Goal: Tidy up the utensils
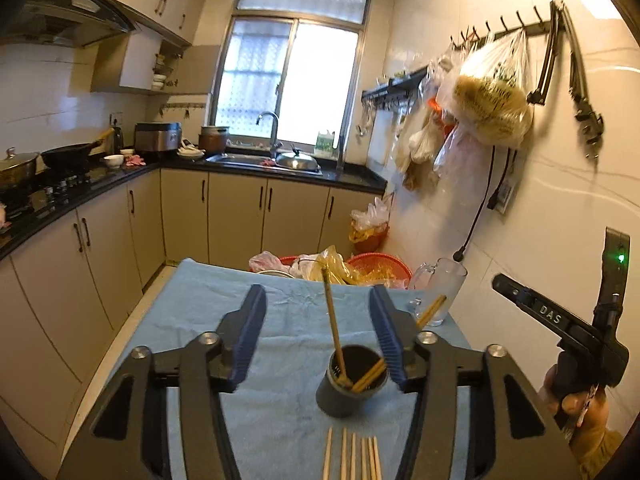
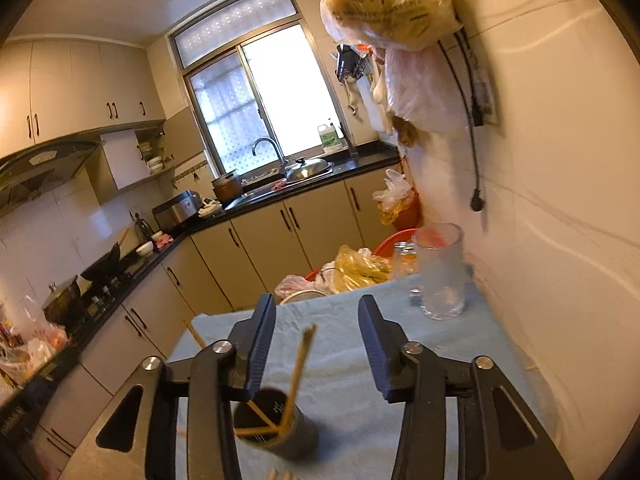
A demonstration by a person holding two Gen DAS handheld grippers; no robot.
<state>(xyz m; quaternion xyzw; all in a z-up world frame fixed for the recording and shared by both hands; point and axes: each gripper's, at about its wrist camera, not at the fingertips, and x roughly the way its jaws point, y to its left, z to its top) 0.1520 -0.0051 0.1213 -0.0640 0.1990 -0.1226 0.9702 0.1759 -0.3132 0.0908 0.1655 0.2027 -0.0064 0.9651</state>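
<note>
A dark round holder (image 1: 352, 384) stands on the blue cloth (image 1: 200, 312) with two wooden chopsticks in it: one nearly upright (image 1: 334, 328), one leaning right (image 1: 372, 374) behind my right-hand finger. Several loose chopsticks (image 1: 352, 458) lie in a row in front of the holder. My left gripper (image 1: 318, 294) is open above and behind the holder, gripping nothing. In the right wrist view the holder (image 2: 276, 424) sits low and left under the open right gripper (image 2: 317, 304), whose pads touch nothing; a chopstick (image 2: 300, 364) sticks up between the fingers.
A clear glass mug (image 1: 440, 292) (image 2: 442, 272) stands at the cloth's far right corner by the tiled wall. Red baskets with plastic bags (image 1: 376, 268) sit beyond the table's far edge. A hand (image 1: 580, 412) holds the other gripper's handle at right. Cabinets run along the left.
</note>
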